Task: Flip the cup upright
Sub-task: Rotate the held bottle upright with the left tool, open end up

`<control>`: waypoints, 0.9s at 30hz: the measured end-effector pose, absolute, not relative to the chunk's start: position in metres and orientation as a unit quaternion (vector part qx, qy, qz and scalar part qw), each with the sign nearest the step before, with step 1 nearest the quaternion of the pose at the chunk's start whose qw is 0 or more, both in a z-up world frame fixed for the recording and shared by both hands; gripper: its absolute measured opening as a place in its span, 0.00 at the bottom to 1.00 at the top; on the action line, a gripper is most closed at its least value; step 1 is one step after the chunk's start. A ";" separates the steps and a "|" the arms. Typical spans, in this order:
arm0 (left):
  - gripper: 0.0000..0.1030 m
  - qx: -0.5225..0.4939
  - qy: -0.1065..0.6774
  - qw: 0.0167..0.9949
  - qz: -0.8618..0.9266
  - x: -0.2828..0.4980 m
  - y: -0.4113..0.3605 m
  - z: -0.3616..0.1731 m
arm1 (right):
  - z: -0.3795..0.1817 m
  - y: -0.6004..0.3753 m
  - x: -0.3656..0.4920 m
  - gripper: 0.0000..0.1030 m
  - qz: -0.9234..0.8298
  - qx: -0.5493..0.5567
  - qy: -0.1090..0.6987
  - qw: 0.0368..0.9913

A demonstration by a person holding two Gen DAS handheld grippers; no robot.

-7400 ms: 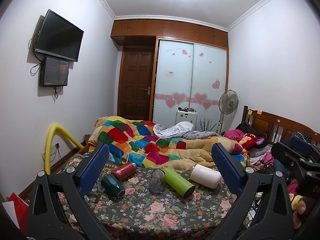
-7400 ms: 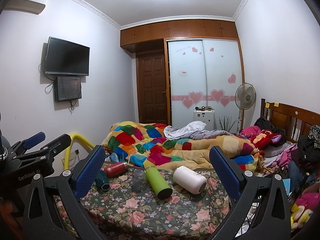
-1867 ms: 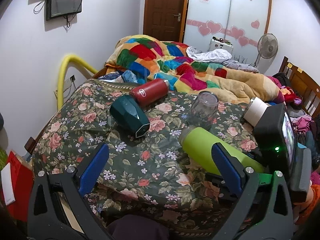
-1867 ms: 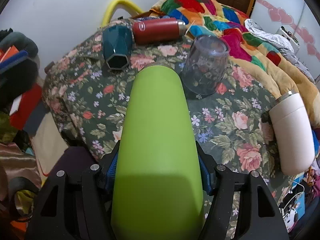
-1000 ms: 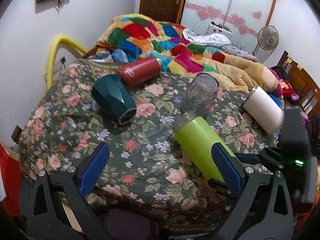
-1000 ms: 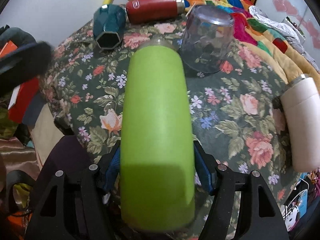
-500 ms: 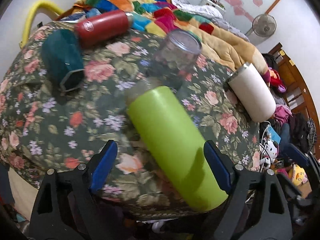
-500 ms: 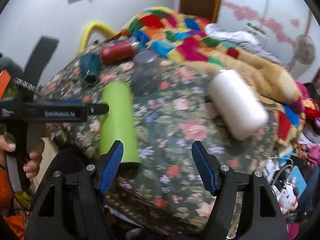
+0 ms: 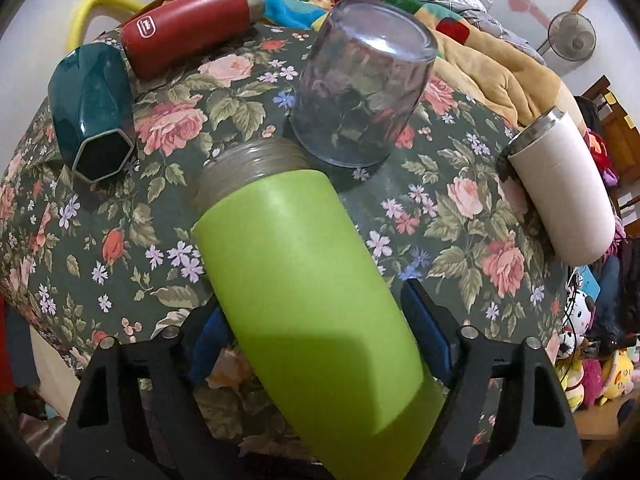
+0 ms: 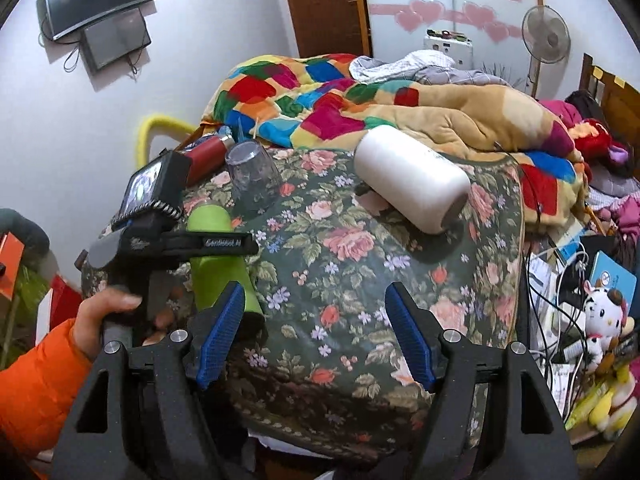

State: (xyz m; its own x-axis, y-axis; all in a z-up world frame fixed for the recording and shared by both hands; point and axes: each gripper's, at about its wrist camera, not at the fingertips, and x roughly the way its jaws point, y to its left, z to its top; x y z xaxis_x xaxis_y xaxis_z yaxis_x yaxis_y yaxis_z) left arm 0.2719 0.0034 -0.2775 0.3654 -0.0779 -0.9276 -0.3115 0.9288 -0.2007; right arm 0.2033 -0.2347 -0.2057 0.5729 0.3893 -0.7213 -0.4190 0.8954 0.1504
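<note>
A green cup (image 9: 312, 304) lies on its side on the floral cloth (image 9: 440, 216), its grey rim pointing away. My left gripper (image 9: 320, 336) is shut on the green cup, one blue pad on each side of its body. In the right wrist view the green cup (image 10: 216, 248) shows under the left gripper's body (image 10: 160, 232). My right gripper (image 10: 316, 336) is open and empty above the cloth's front edge. A white cup (image 10: 412, 178) lies on its side ahead of it.
A clear glass (image 9: 360, 92) stands upside down just beyond the green cup. A teal cup (image 9: 94, 112) and a red flask (image 9: 192, 28) lie at the far left. The white cup (image 9: 560, 196) lies at the right edge. A colourful quilt (image 10: 360, 96) is heaped behind.
My right gripper let go of the green cup, opened and pulled back to the right. My left gripper moved in and closed on the green cup.
</note>
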 end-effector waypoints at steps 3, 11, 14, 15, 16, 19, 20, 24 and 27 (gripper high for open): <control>0.72 -0.184 0.554 0.809 0.067 0.272 0.004 -0.274 | -0.206 -0.235 0.198 0.68 0.223 -0.032 0.398 0.889; 0.61 -0.169 0.508 0.845 0.014 0.260 -0.007 -0.226 | -0.198 -0.236 0.196 0.68 0.209 -0.040 0.380 0.900; 0.61 -0.130 0.468 0.874 -0.002 0.244 -0.018 -0.195 | -0.195 -0.234 0.197 0.68 0.209 -0.040 0.375 0.902; 0.61 -0.120 0.457 0.881 -0.005 0.239 -0.022 -0.187 | -0.193 -0.233 0.197 0.68 0.210 -0.039 0.373 0.903; 0.61 -0.109 0.446 0.888 -0.008 0.236 -0.026 -0.179 | -0.192 -0.232 0.197 0.68 0.210 -0.039 0.372 0.903; 0.61 -0.083 0.420 0.904 -0.012 0.229 -0.031 -0.161 | -0.190 -0.230 0.198 0.68 0.211 -0.038 0.369 0.905; 0.61 -0.078 0.415 0.906 -0.012 0.230 -0.033 -0.158 | -0.189 -0.230 0.199 0.68 0.211 -0.037 0.368 0.905; 0.61 -0.055 0.397 0.916 -0.004 0.238 -0.037 -0.149 | -0.187 -0.230 0.199 0.68 0.208 -0.028 0.366 0.907; 0.61 -0.046 0.393 0.918 -0.003 0.246 -0.039 -0.146 | -0.185 -0.231 0.200 0.68 0.206 -0.025 0.364 0.908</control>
State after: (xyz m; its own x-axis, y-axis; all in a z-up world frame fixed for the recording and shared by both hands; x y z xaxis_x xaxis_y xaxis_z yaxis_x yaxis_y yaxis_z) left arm 0.2461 -0.0393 -0.1462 0.6905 -0.0414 -0.7222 -0.0317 0.9957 -0.0873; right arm 0.1997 -0.2306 -0.1852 0.6499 0.3549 -0.6721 -0.3917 0.9142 0.1040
